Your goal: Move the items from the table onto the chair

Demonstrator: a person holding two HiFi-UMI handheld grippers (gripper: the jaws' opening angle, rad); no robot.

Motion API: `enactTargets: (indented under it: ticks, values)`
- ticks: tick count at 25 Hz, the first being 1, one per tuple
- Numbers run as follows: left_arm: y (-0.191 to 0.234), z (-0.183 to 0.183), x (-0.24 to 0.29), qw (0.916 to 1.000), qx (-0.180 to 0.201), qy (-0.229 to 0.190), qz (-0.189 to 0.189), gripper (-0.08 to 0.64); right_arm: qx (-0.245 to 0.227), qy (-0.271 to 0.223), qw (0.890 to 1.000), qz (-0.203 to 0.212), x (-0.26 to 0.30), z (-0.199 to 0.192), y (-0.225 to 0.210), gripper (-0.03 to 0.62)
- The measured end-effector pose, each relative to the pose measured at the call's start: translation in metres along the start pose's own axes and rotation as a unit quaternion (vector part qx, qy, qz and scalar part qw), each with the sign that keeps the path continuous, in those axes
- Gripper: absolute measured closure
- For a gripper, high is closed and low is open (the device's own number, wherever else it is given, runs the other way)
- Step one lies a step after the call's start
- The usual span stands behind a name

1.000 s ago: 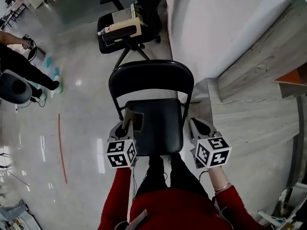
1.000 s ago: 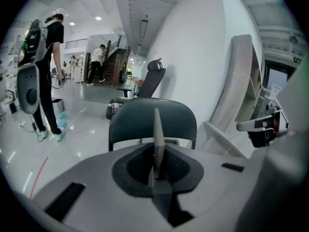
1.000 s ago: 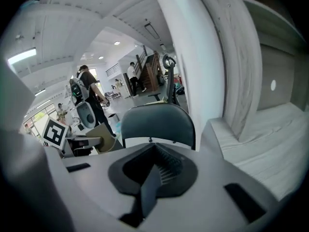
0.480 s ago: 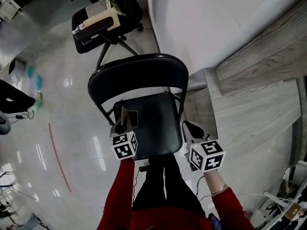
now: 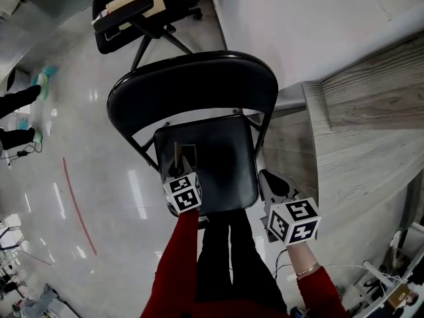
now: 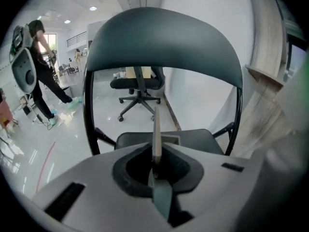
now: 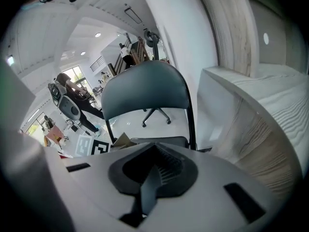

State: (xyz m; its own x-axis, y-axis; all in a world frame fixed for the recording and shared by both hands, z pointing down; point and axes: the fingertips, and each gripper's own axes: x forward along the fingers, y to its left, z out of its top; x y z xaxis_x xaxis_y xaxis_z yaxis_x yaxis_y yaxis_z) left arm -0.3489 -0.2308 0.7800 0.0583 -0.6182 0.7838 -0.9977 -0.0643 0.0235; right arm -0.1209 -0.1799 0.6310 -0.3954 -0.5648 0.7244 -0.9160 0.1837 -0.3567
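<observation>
A black folding chair stands right before me, its seat (image 5: 222,167) under its curved backrest (image 5: 192,85). My left gripper (image 5: 180,169) hovers over the seat's front left part, shut on a thin flat beige card (image 5: 184,155) held edge-up. In the left gripper view the card (image 6: 157,127) rises edge-on from between the jaws, with the seat (image 6: 193,138) behind it. My right gripper (image 5: 273,184) hangs just off the seat's right edge, shut with nothing in it. The right gripper view shows the chair's backrest (image 7: 145,93) ahead.
A pale wooden table (image 5: 371,131) runs along the right, close to the chair. A black office chair (image 5: 132,8) loaded with boxes stands farther back. A person's feet (image 5: 16,138) are at the far left on the glossy floor, which bears a red line (image 5: 76,204).
The left gripper with the card has shifted slightly right over the seat. The right gripper stays beside the seat's right edge. My view has tilted toward the chair.
</observation>
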Motion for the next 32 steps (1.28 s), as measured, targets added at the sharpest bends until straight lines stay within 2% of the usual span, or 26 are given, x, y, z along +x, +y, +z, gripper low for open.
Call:
enactTargets:
  ticks: [5, 9, 11, 12, 14, 17, 19, 22, 24, 26, 28, 32]
  values:
    - [0.000, -0.029, -0.009, 0.9997, 0.004, 0.024, 0.004, 0.522, -0.006, 0.004, 1.000, 0.017, 0.007, -0.003, 0.006, 0.580]
    - [0.001, -0.027, -0.006, 0.9992, 0.004, 0.041, 0.003, 0.522, -0.014, 0.003, 0.999, 0.031, 0.007, 0.001, 0.019, 0.580]
    - [0.003, -0.023, -0.007, 0.9985, 0.013, 0.051, 0.016, 0.517, -0.020, 0.002, 0.999, 0.036, 0.009, 0.004, 0.024, 0.580]
    - [0.005, -0.020, -0.010, 0.9982, 0.016, 0.052, 0.024, 0.487, -0.024, 0.001, 0.999, 0.039, 0.009, 0.005, 0.027, 0.580]
    - [0.006, -0.010, -0.022, 0.9986, 0.013, 0.039, 0.033, 0.429, -0.029, -0.005, 0.999, 0.046, 0.008, 0.008, 0.032, 0.580]
    - [0.004, 0.016, -0.056, 0.9994, 0.002, -0.015, 0.032, 0.423, -0.028, -0.021, 0.998, 0.054, 0.000, 0.018, 0.039, 0.580]
    - [-0.006, 0.043, -0.090, 0.9977, 0.013, -0.066, 0.009, 0.425, -0.028, -0.035, 0.997, 0.062, -0.009, 0.028, 0.045, 0.580]
    - [-0.023, 0.083, -0.148, 0.9899, 0.042, -0.127, -0.047, 0.442, -0.040, -0.055, 0.995, 0.078, -0.031, 0.043, 0.060, 0.580]
    - [-0.036, 0.108, -0.185, 0.9822, 0.048, -0.158, -0.089, 0.486, -0.047, -0.068, 0.992, 0.090, -0.050, 0.054, 0.070, 0.580]
    - [-0.051, 0.131, -0.216, 0.9706, 0.055, -0.190, -0.138, 0.549, -0.051, -0.086, 0.990, 0.101, -0.068, 0.067, 0.077, 0.580]
    - [-0.065, 0.149, -0.240, 0.9590, 0.063, -0.210, -0.180, 0.551, -0.056, -0.106, 0.987, 0.110, -0.085, 0.080, 0.082, 0.580]
    - [-0.090, 0.166, -0.276, 0.9388, 0.065, -0.213, -0.263, 0.552, -0.060, -0.134, 0.981, 0.127, -0.111, 0.092, 0.092, 0.580]
